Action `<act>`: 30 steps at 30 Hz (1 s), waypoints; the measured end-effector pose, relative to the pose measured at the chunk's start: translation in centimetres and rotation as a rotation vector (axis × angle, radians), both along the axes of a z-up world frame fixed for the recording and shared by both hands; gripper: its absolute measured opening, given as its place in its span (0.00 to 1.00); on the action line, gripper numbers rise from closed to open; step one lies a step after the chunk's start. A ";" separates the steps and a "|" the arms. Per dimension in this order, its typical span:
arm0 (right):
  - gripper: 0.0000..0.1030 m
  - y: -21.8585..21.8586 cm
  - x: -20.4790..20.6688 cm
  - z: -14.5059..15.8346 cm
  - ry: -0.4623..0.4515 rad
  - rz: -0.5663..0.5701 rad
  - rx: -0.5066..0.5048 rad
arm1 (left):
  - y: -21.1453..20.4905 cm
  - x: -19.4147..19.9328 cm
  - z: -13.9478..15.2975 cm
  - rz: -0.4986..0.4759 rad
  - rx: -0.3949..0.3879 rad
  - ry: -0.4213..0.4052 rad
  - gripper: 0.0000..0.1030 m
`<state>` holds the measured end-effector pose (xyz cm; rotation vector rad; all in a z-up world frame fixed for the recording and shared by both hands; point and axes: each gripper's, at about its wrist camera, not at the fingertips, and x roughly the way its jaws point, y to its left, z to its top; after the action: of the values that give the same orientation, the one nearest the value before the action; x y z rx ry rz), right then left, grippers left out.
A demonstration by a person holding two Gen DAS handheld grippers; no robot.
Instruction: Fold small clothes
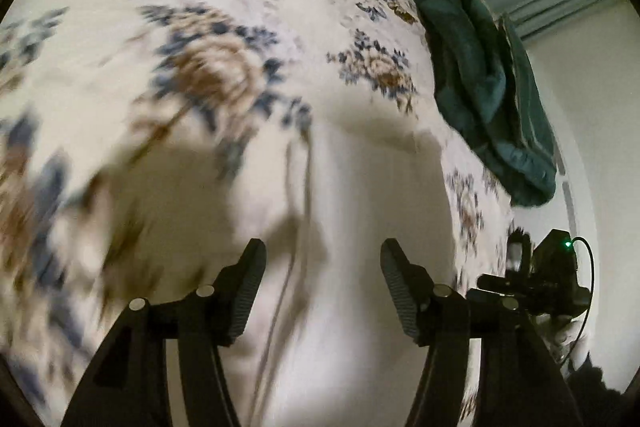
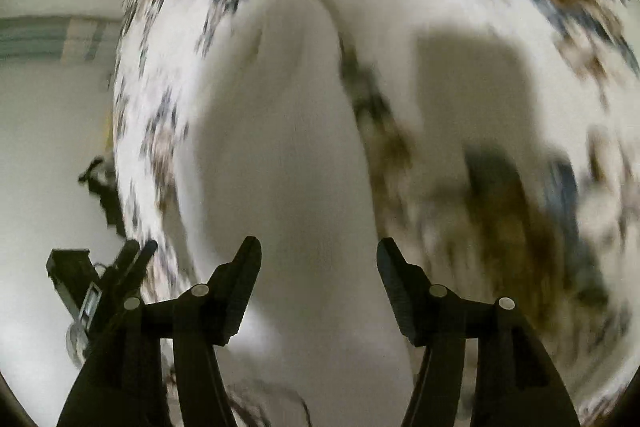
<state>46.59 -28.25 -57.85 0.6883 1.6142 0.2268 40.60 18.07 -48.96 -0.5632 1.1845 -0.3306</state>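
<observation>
left wrist, dark green garment (image 1: 480, 83), no lettering legible

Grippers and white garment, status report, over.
Left gripper open, empty. Right gripper open, empty. White garment lying on floral bedspread. Green clothes off right, nothing blocking.

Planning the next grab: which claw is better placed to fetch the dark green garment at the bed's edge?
Probably the right. In the left wrist view, the green garment lies far right on the bedspread, the side where the right claw sits. Both claws are open and empty.
</observation>
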 end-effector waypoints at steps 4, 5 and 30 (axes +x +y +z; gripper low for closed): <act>0.61 -1.3 -10.3 -0.6 0.114 0.019 0.009 | 0.3 -8.4 0.8 0.015 0.058 0.065 0.59; 0.61 -1.5 -12.6 -1.3 0.145 0.017 0.008 | 0.3 -11.0 0.3 0.024 0.063 0.101 0.59; 0.03 4.8 -31.7 -5.2 0.199 -0.056 -0.042 | -0.5 -24.8 -3.9 0.134 0.128 0.199 0.02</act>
<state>14.91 -23.45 -63.06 0.7411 1.7808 0.0847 15.75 17.56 -52.90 -0.5698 1.3418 -0.0852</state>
